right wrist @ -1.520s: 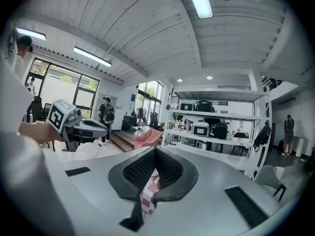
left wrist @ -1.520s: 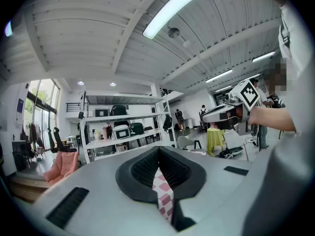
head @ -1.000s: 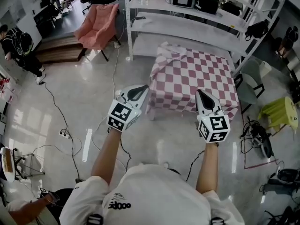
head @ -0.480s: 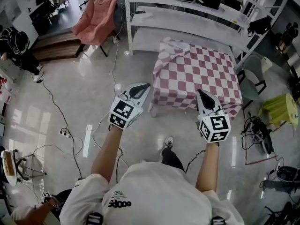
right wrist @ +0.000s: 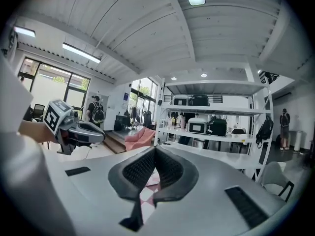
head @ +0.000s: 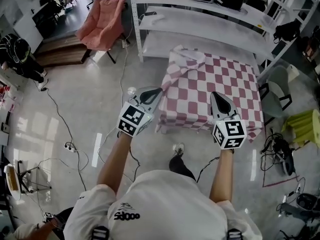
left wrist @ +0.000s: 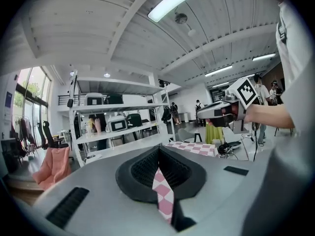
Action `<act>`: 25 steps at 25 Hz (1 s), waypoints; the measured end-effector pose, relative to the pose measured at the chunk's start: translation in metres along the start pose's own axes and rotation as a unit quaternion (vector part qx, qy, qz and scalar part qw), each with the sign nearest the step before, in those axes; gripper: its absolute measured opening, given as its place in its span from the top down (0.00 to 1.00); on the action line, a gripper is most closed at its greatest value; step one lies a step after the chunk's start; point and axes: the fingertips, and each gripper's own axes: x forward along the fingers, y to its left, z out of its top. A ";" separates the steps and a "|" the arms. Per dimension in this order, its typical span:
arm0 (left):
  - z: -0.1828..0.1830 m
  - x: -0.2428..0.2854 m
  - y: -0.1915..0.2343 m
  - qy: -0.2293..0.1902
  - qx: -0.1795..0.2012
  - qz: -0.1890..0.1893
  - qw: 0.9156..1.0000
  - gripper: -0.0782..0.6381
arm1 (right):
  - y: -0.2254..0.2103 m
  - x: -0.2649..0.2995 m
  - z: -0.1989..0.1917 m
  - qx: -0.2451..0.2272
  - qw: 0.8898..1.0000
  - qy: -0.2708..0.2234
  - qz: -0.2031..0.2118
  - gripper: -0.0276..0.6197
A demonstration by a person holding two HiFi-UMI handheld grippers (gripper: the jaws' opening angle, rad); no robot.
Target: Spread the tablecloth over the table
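Two claws are held side by side, level, and each is pressed together on a strip of the pink-and-white checked tablecloth (head: 215,81). In the left gripper view the left claw (left wrist: 158,167) has its dark ribbed pads closed, and a narrow band of checked cloth runs out from between them toward the camera. In the right gripper view the right claw (right wrist: 154,165) pinches a smaller fold of the same cloth just below its pads. Ahead of both claws the tablecloth lies over the tabletop, which it hides. Its near edge hangs down just beyond the claw tips, and the far corner on the left claw's side is bunched up in a heap. Beyond that stands a white shelf rack (head: 200,26), and a pink chair (head: 102,24) sits well off past the left claw.
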 end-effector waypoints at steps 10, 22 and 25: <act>0.033 0.157 0.064 0.005 -0.012 0.026 1.000 0.85 | -0.138 0.109 0.006 0.022 0.999 -0.008 0.023 0.93; 0.006 0.284 0.091 0.050 -0.033 0.003 0.998 0.85 | -0.209 0.179 -0.035 0.028 0.998 0.023 0.056 0.93; 0.000 0.311 0.098 0.051 -0.039 -0.013 0.998 0.85 | -0.218 0.190 -0.043 0.031 0.998 0.032 0.049 0.93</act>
